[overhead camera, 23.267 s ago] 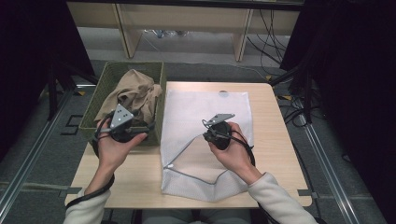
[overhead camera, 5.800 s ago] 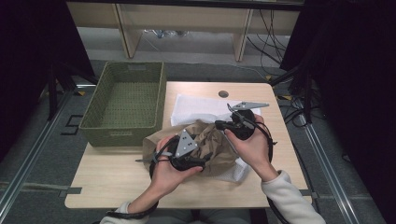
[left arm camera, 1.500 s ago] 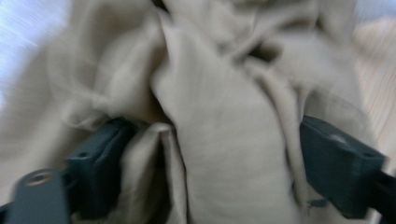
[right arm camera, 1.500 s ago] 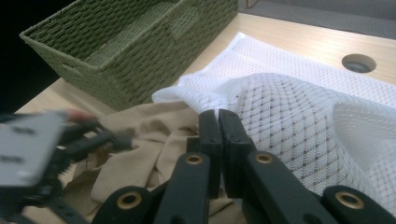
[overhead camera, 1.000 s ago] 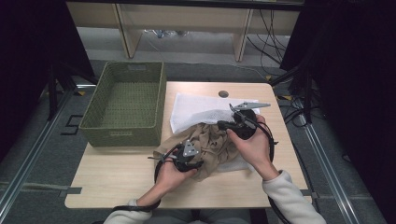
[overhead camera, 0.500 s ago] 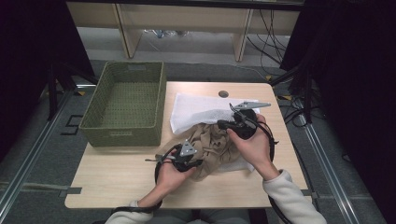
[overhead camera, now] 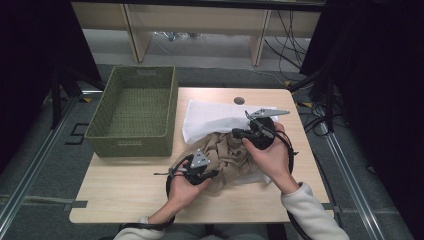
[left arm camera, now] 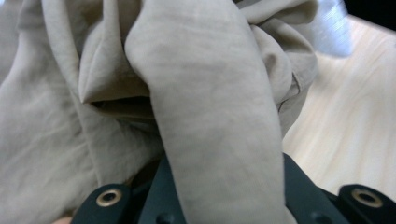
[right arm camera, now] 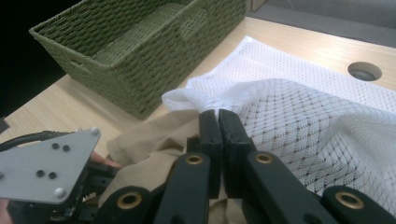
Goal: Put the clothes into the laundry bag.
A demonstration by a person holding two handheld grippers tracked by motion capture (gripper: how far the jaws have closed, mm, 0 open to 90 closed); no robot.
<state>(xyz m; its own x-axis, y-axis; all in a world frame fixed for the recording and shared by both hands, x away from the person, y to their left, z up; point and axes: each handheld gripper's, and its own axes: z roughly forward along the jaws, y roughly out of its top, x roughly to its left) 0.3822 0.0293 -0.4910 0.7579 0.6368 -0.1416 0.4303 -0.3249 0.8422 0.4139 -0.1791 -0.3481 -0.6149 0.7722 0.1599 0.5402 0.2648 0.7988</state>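
A crumpled tan garment (overhead camera: 227,152) lies mid-table, partly on a white mesh bag (overhead camera: 215,117). My left gripper (overhead camera: 212,173) sits at the garment's near left edge. In the left gripper view a fold of the tan cloth (left arm camera: 201,93) runs down between the jaws and hides them; it appears shut on that fold. My right gripper (overhead camera: 236,134) is at the bag's near edge above the garment. Its jaws (right arm camera: 217,122) are pressed together at the rim of the mesh bag (right arm camera: 303,116), apparently pinching it.
A green woven basket (overhead camera: 130,145) stands empty at the table's left; its corner (right arm camera: 140,51) is close to the bag. A round cable hole (overhead camera: 239,100) lies behind the bag. Bare wood (overhead camera: 125,192) stretches along the near left. Cables trail off the right edge.
The tan garment has gone from the basket to the table, onto the mesh bag. In the last second my left gripper has edged slightly left with the cloth; the right has held still.
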